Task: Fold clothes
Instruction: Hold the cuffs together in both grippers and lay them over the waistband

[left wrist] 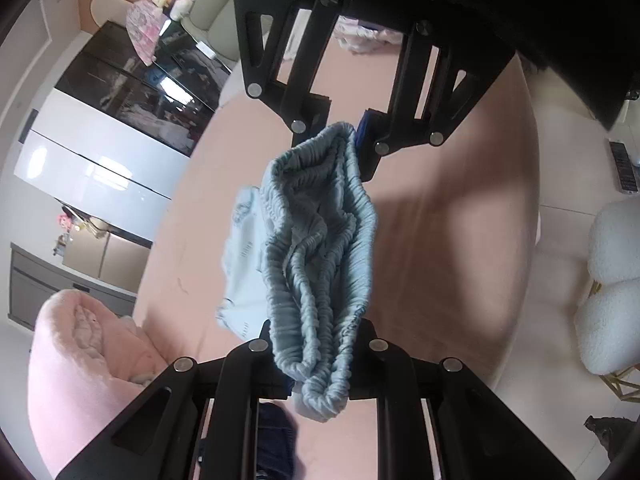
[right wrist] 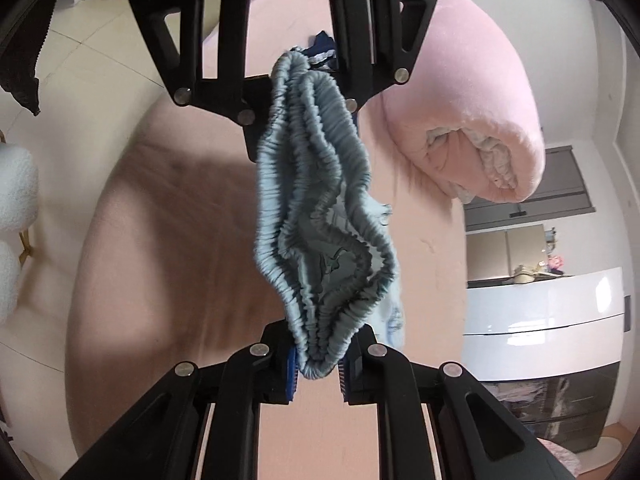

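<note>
A light blue garment with a gathered elastic waistband (left wrist: 320,248) hangs stretched between my two grippers above the pink bed (left wrist: 440,240). In the left wrist view my left gripper (left wrist: 318,364) is shut on one end of the waistband, and the right gripper (left wrist: 348,132) faces it from the top, shut on the other end. In the right wrist view my right gripper (right wrist: 318,360) is shut on the waistband (right wrist: 320,216), and the left gripper (right wrist: 304,80) holds the far end. The rest of the garment hangs below, mostly hidden.
A rolled pink blanket (right wrist: 472,120) lies on the bed (right wrist: 180,220). Dark blue clothes (left wrist: 276,440) lie on the bed beneath. White fluffy stools (left wrist: 612,300) stand on the tiled floor. Glossy cabinets (left wrist: 100,152) line the wall.
</note>
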`<state>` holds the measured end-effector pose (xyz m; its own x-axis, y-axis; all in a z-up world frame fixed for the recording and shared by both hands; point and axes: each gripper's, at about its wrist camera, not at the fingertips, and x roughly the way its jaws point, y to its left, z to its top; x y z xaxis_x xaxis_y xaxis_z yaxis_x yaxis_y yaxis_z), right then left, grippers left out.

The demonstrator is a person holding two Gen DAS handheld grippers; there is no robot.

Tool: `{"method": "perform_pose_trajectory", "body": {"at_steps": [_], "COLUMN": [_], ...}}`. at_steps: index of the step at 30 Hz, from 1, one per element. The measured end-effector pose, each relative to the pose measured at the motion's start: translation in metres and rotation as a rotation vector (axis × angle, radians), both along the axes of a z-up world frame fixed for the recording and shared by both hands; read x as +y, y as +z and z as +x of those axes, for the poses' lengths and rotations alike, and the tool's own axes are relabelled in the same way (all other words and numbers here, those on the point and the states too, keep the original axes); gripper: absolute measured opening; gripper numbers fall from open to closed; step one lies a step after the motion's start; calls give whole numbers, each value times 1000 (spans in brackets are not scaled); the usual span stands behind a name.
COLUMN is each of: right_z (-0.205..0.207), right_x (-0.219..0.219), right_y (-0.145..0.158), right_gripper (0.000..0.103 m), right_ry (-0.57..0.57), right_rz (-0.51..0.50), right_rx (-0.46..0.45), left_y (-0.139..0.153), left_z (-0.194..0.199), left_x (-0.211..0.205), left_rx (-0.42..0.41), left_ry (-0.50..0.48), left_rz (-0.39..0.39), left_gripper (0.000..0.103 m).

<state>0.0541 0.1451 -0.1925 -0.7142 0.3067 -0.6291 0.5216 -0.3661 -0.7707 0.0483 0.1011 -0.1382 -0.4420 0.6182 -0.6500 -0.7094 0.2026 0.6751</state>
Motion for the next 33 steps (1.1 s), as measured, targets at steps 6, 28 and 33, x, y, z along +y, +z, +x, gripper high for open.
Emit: {"method": "perform_pose_trajectory", "body": {"at_steps": [6,28,33], "right_z": [0,32,29], "right_x": [0,-24,-19], "right_y": [20,60,50], "right_gripper": [14,14,14], "right_ry": [-15,-33,-45], "right_rz": [33,-7,-22], "right_rx": [48,94,75], "left_y": [17,54,43], "left_z": [-1,14,6], "left_x": [6,-3,-1], "left_rx": [64,26,29], "left_ry": [-2,-57,-53], "left_rz": [54,99,69], "left_gripper": [14,16,16]}}
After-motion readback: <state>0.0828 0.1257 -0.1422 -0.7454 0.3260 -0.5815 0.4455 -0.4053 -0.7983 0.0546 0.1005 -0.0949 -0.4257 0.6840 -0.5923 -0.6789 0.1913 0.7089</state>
